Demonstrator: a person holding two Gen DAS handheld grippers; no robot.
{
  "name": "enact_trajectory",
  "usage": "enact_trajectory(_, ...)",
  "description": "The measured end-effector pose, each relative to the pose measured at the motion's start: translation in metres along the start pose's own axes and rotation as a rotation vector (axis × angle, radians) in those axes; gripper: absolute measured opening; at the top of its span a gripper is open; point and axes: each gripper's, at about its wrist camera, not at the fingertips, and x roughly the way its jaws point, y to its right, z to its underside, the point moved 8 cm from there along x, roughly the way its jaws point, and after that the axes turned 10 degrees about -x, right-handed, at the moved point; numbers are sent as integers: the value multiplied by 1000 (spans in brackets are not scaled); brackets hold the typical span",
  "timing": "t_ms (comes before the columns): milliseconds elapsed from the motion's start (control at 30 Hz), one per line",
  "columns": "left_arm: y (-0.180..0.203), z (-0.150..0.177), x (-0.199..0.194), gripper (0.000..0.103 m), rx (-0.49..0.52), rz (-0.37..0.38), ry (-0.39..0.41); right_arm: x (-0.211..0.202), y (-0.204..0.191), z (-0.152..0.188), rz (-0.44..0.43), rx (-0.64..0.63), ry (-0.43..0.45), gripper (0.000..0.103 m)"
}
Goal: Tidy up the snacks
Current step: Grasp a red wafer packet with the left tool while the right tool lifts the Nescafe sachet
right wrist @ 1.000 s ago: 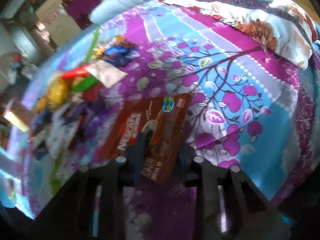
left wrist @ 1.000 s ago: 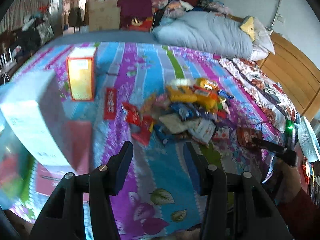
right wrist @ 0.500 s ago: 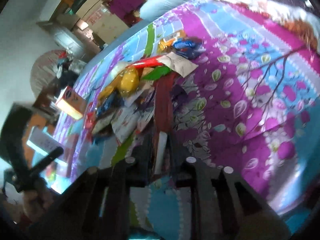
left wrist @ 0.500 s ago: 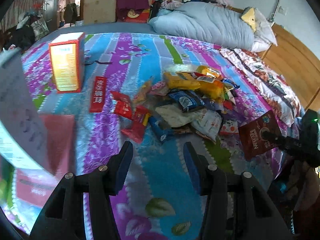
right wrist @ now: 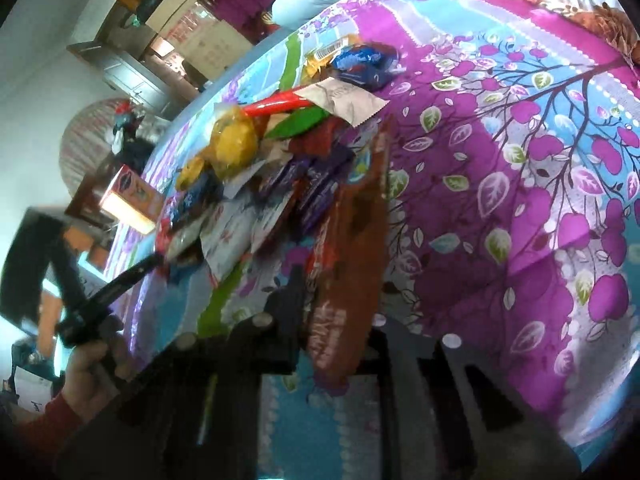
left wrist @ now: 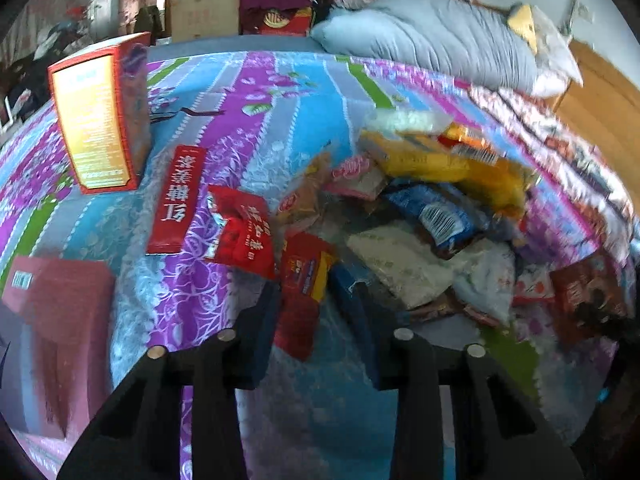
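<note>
Left wrist view: a dull red box [left wrist: 60, 312] is seen at the far left edge, blurred. An upright red-and-yellow carton [left wrist: 100, 116] stands on the floral bedspread [left wrist: 256, 92], with a flat red packet [left wrist: 176, 200] lying just beside it. The left gripper [left wrist: 312, 300] is seen with jaws closing around a red-and-yellow sachet [left wrist: 304, 280] lying between them at the near edge of the snack pile [left wrist: 420, 200]; pad contact cannot be told. Right wrist view: the left gripper [right wrist: 132, 276] is held in a hand [right wrist: 86, 376] at the left; the pile [right wrist: 256, 168] lies mid-bed. The right gripper [right wrist: 332, 304] is clamped on a brown coffee packet [right wrist: 352, 264], held edge-up above the bedspread [right wrist: 520, 200].
</note>
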Motion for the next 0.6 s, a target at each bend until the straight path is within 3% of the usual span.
enact_trajectory(33,-1,2,5,17,20,-33,-12,-1,-1,-1,5,-3,5,13)
enact_trajectory(67,-2,3,6,13,33,-47,-13,-3,-1,-2,8,-5,12,12)
enact_trajectory(367,-1,1,-23,11,34,-21,9,-27,-12,-21,1,-41,79,10)
enact_trajectory(600,10,-14,-71,11,21,25,87,-58,-26,-40,-15,-46,142,9)
